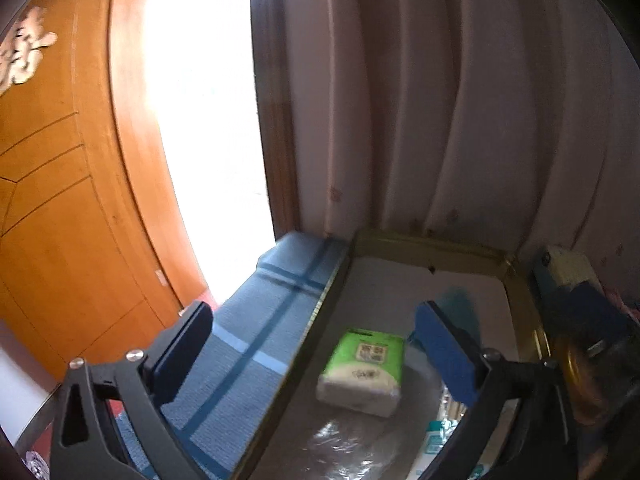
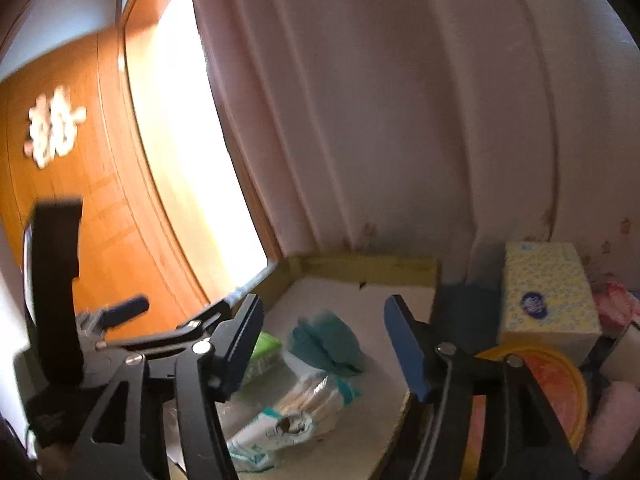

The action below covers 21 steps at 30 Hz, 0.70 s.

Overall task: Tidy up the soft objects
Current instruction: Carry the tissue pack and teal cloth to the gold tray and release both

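Left wrist: left gripper [image 1: 316, 354] was wide open, empty, over the green-topped tissue pack [image 1: 362, 372] lying mid-tray [image 1: 432, 245], looked light, squashy, slick-wrapped, best pinched across short sides; right wrist: right gripper [image 2: 320, 344] gaped empty above a teal cloth [image 2: 326, 344], limp, bunch mid-fold.

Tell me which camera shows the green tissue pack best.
The left wrist view: the green tissue pack lies in full sight in the tray, between the open fingers of the left gripper. In the right wrist view only a green sliver shows behind a finger of the right gripper.
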Tool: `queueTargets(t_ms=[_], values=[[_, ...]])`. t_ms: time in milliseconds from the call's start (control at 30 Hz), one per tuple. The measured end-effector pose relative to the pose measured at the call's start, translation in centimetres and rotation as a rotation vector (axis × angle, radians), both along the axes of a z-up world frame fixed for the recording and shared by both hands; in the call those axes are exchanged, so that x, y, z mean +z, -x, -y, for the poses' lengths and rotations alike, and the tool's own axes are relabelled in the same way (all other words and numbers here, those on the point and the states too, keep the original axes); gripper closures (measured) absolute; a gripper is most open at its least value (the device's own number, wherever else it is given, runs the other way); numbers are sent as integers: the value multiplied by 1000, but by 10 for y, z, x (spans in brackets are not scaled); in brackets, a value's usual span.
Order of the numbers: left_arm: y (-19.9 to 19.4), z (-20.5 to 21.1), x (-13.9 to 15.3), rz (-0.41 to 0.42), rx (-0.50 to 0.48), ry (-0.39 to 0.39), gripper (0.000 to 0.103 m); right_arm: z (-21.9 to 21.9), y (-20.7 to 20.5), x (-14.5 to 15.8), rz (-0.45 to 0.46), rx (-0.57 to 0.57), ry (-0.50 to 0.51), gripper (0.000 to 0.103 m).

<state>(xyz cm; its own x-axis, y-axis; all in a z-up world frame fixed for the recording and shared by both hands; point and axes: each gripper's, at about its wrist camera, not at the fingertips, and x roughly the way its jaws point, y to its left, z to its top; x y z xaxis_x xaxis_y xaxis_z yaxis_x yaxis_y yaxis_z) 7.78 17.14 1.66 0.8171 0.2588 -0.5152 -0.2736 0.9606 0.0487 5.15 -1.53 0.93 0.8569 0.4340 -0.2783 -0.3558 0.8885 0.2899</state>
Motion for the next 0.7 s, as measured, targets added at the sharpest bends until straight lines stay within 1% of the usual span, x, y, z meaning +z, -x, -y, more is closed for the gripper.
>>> queueTargets(t_ms=[67, 100, 200, 300, 400, 467, 533, 633, 700], values=[[6, -2, 0, 28, 24, -2, 0, 10, 9, 1, 42, -50, -15, 37], [11, -2, -1, 48, 45, -4, 0, 15, 16, 0, 65, -96, 4, 37], [22, -4, -7, 82, 77, -2, 0, 21, 26, -3, 92, -174, 52, 36], [29, -4, -12, 106, 79, 21, 0, 23, 32, -2, 118, -203, 48, 36], [36, 2, -10, 141, 79, -5, 0, 18, 37, -3, 164, -237, 93, 36], [38, 7, -8, 159, 74, -21, 0, 13, 35, -4, 168, -249, 123, 36], [40, 12, -8, 173, 68, -20, 0, 9, 35, -5, 170, -260, 148, 36], [44, 16, -10, 178, 73, -15, 0, 12, 34, -5, 172, -268, 142, 36], [48, 20, -11, 181, 80, -25, 0, 15, 33, -6, 171, -271, 128, 36]])
